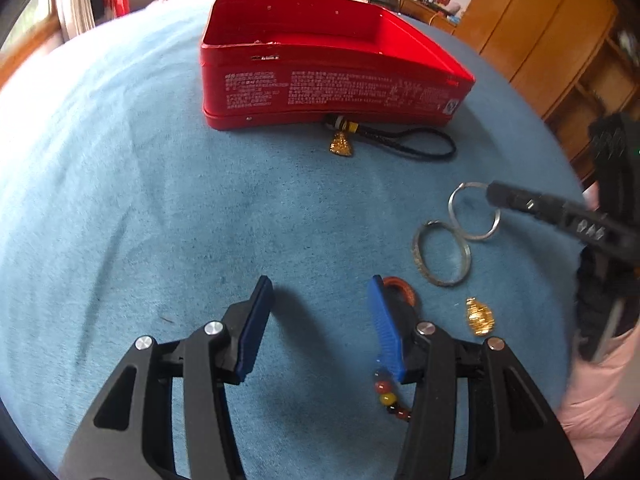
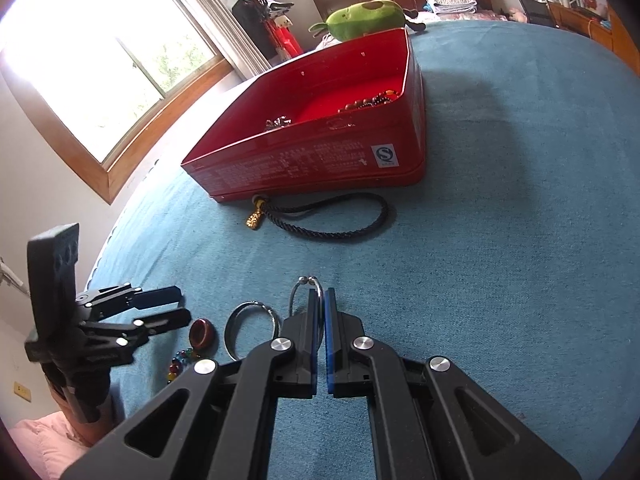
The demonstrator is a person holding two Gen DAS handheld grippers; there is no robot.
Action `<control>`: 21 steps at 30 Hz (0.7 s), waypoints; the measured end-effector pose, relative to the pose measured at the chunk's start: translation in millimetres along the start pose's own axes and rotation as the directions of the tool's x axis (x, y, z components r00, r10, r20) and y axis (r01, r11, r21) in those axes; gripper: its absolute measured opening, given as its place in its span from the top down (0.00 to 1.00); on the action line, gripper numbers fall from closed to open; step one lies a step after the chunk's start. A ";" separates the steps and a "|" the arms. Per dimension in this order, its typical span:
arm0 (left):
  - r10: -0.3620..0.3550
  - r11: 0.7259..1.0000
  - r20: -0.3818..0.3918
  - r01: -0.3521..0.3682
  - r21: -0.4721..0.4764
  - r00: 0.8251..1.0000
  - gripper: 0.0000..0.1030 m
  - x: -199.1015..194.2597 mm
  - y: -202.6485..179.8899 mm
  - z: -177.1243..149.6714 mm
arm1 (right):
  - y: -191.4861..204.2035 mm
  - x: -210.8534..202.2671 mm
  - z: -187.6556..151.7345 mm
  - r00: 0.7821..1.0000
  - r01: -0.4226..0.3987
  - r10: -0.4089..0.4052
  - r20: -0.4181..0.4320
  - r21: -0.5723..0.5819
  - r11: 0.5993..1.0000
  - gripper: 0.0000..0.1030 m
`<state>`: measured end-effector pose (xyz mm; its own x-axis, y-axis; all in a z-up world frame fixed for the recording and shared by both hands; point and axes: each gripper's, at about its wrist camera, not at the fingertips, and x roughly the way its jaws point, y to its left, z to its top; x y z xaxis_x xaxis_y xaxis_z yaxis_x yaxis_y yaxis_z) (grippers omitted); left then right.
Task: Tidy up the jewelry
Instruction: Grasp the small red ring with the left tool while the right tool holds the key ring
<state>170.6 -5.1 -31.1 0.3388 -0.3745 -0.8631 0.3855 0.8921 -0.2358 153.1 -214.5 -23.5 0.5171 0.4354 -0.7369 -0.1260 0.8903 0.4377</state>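
Observation:
A red tin box (image 1: pixel 320 84) stands open on the blue bedspread; in the right wrist view (image 2: pixel 320 148) it holds a bead bracelet (image 2: pixel 368 102) and a silver piece (image 2: pixel 278 123). A black cord with a gold pendant (image 1: pixel 342 146) lies against its front, also in the right wrist view (image 2: pixel 256 220). My right gripper (image 2: pixel 320 300) is shut on a thin silver bangle (image 2: pixel 306 294), seen in the left wrist view (image 1: pixel 474 210). A second silver bangle (image 1: pixel 442 252) lies beside it. My left gripper (image 1: pixel 320 296) is open and empty above the cloth, near a red ring (image 1: pixel 400 290).
A gold charm (image 1: pixel 480 316) and a string of coloured beads (image 1: pixel 390 394) lie at the right of my left gripper. A green plush toy (image 2: pixel 368 16) sits behind the box. A wooden wardrobe (image 1: pixel 540 32) and a window (image 2: pixel 100 60) edge the room.

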 end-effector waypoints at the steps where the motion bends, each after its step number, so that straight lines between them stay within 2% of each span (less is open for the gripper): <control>1: -0.009 1.000 -0.006 0.009 -0.002 1.000 0.53 0.3 0.3 -0.1 | 0.0 1.1 0.1 1.000 -0.001 0.001 -0.002 0.000 1.000 0.98; 7: -0.012 0.999 -0.030 0.013 0.052 0.999 0.53 2.9 -15.4 -1.9 | 0.1 2.6 -1.3 1.000 -0.005 0.005 -0.006 0.002 1.000 0.98; 14: 0.108 0.983 -0.017 -0.104 0.150 0.994 0.53 18.1 -35.1 0.1 | 1.8 2.8 -1.6 1.000 -0.014 0.014 -0.009 -0.002 1.000 0.98; 17: 0.137 0.978 0.005 -0.136 0.158 0.991 0.74 19.0 -37.7 2.8 | 1.2 3.3 -1.8 1.000 -0.014 0.014 -0.013 0.000 1.000 0.98; 18: 0.135 0.981 0.007 -0.135 0.139 0.991 0.88 18.3 -34.8 5.4 | 0.9 3.6 -1.8 1.000 -0.013 0.013 -0.014 0.001 1.000 0.98; 20: 0.159 0.980 0.026 -0.161 0.116 0.987 0.93 15.4 -29.7 8.2 | 1.2 4.3 -1.7 1.000 -0.011 0.011 -0.017 -0.003 1.000 0.98; 21: 0.202 0.973 0.047 -0.205 0.106 0.978 0.93 14.0 -26.0 9.2 | 1.5 5.2 -2.0 1.000 -0.012 0.012 -0.019 -0.005 1.000 0.98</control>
<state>173.3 -35.8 -33.0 0.4496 -0.1986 -0.8709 0.3962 0.9182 -0.0048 153.9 -210.7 -27.6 0.4991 0.4483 -0.7416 -0.1358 0.8857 0.4439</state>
